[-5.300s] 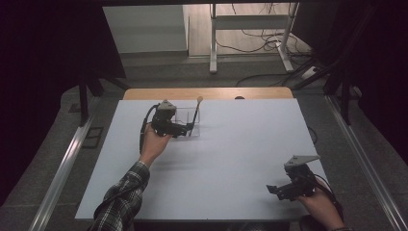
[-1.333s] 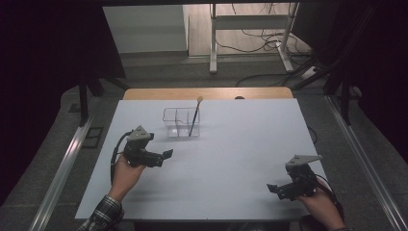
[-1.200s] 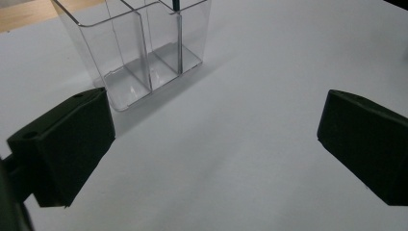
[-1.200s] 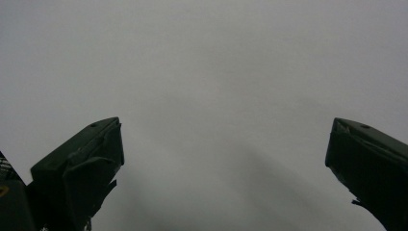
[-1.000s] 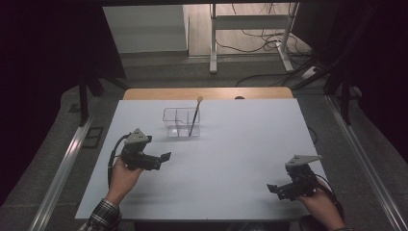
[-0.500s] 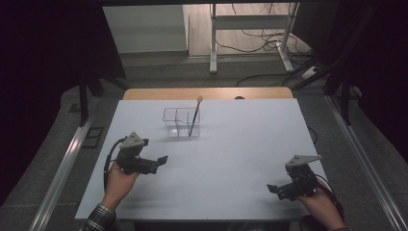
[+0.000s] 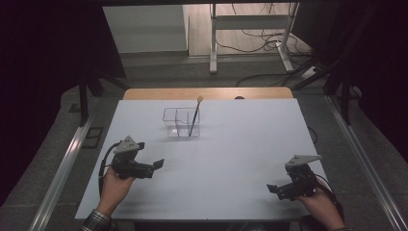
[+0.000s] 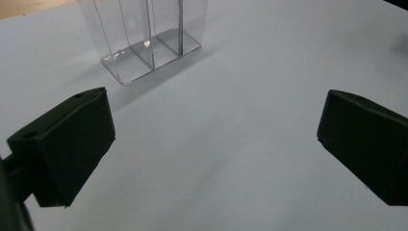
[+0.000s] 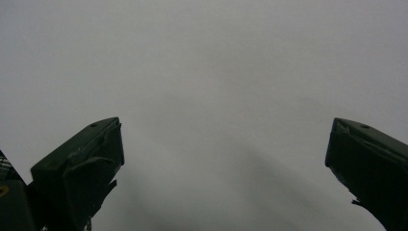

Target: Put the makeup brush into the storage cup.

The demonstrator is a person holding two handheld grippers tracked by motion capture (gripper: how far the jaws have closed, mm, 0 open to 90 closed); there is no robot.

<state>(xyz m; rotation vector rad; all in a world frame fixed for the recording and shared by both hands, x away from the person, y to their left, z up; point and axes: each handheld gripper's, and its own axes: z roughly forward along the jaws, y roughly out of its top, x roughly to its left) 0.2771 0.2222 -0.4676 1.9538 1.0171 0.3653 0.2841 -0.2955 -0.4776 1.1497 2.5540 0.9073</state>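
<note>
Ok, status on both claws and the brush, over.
Left claw open, empty, near table edge. Right claw open, empty. Brush leaning in clear holder. Nothing in the way.

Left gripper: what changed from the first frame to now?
The left gripper was up at the clear organizer, beside the brush. It has pulled back toward the person to the near left of the table, jaws open and empty. The brush leans in the organizer as before; the right gripper has not moved, jaws open.
</note>
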